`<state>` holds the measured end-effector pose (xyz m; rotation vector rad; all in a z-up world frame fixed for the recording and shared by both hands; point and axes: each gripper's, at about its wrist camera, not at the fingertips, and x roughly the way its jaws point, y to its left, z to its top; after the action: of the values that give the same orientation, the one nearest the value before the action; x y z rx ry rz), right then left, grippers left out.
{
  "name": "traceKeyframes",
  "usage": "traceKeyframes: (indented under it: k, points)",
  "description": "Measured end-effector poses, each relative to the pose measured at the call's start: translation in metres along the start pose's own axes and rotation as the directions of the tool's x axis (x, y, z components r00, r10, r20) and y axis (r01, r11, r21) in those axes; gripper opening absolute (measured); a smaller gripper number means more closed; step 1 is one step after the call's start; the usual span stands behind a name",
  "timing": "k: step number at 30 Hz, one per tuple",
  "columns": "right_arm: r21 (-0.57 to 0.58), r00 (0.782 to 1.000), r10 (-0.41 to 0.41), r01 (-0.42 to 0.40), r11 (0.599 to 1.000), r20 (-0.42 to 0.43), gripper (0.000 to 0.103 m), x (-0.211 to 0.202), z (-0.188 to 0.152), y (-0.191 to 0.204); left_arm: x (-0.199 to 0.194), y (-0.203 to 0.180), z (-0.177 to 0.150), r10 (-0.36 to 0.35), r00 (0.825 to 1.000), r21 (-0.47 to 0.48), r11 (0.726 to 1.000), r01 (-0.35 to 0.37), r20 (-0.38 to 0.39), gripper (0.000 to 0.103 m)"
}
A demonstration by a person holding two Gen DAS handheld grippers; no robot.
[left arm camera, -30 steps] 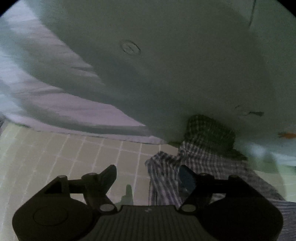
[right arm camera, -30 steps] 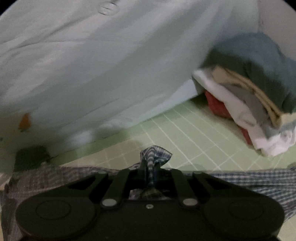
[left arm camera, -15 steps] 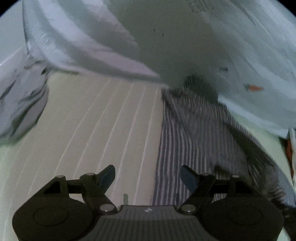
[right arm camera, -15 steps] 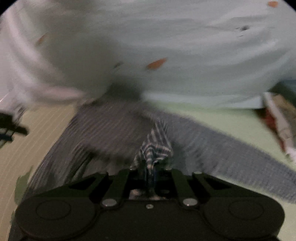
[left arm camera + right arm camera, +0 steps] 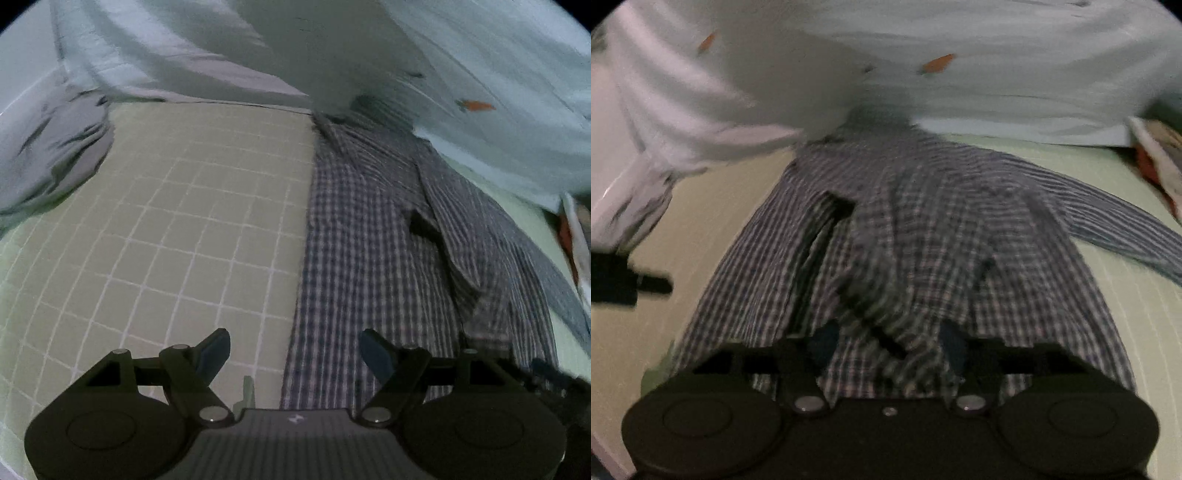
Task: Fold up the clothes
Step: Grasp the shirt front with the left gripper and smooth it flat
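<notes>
A blue-and-white checked shirt (image 5: 373, 236) lies spread on the green grid mat (image 5: 177, 229), with one sleeve (image 5: 1123, 229) stretched out to the right. My left gripper (image 5: 295, 350) is open and hovers over the shirt's left edge with nothing between its fingers. My right gripper (image 5: 890, 343) is open over the near part of the shirt (image 5: 886, 229). Rumpled checked fabric lies loose between its blue pads (image 5: 951, 345). The shirt's far end is tucked under a pale cloth.
A large pale blue-green cloth (image 5: 480, 55) with small orange marks (image 5: 938, 62) covers the back. A crumpled grey-lilac garment (image 5: 48, 147) sits at the left. A pile of clothes (image 5: 1156, 155) shows at the right edge. The left gripper's body (image 5: 624, 280) is at the left.
My right gripper has opened and let go of the shirt's bunched corner. The shirt has gone from a bunched heap to lying spread on the mat. The left gripper stayed open.
</notes>
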<state>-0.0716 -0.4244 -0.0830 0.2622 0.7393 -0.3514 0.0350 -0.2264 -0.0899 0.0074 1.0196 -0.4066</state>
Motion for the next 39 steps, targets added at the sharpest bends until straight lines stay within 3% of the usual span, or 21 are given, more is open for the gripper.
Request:
traceKeyframes:
  k: [1, 2, 11, 19, 26, 28, 31, 33, 39]
  points:
    - [0.030, 1.000, -0.021, 0.021, 0.999, 0.009, 0.096, -0.004, -0.002, -0.001, 0.000, 0.000, -0.001, -0.012, 1.000, 0.012, 1.000, 0.012, -0.004, 0.079]
    - [0.058, 0.999, -0.045, 0.044, 0.997, 0.012, 0.102, -0.009, -0.004, -0.002, 0.000, 0.000, 0.000, -0.027, 1.000, 0.019, 0.999, 0.027, -0.008, 0.079]
    - [0.151, 0.973, -0.227, 0.229, 0.962, -0.033, 0.103, -0.051, -0.035, -0.021, 0.015, -0.042, -0.007, -0.200, 0.978, 0.112, 0.972, 0.206, -0.059, 0.078]
    - [0.161, 0.937, -0.333, 0.346, 0.924, -0.106, 0.103, -0.050, -0.051, -0.076, 0.025, -0.100, -0.021, -0.201, 0.979, 0.049, 0.978, 0.203, -0.039, 0.077]
    - [0.081, 0.955, -0.287, 0.292, 0.953, -0.069, 0.103, -0.046, -0.038, -0.138, 0.036, -0.144, -0.033, -0.170, 0.985, -0.019, 0.985, 0.169, -0.028, 0.077]
    - [0.057, 0.960, -0.274, 0.278, 0.959, -0.060, 0.103, -0.046, -0.036, -0.153, 0.042, -0.152, -0.036, -0.138, 0.990, -0.046, 0.990, 0.137, -0.032, 0.067]
    - [0.029, 0.965, -0.256, 0.258, 0.966, -0.058, 0.103, -0.046, -0.035, -0.172, 0.049, -0.157, -0.040, -0.104, 0.994, -0.105, 0.989, 0.099, -0.043, 0.040]
    - [0.015, 0.967, -0.247, 0.248, 0.969, -0.063, 0.103, -0.047, -0.035, -0.180, 0.049, -0.157, -0.043, -0.089, 0.995, -0.118, 0.990, 0.083, -0.045, 0.006]
    - [-0.013, 0.971, -0.228, 0.227, 0.974, -0.072, 0.103, -0.053, -0.045, -0.196, 0.028, -0.162, -0.050, -0.082, 0.996, -0.129, 0.988, 0.085, 0.025, 0.002]
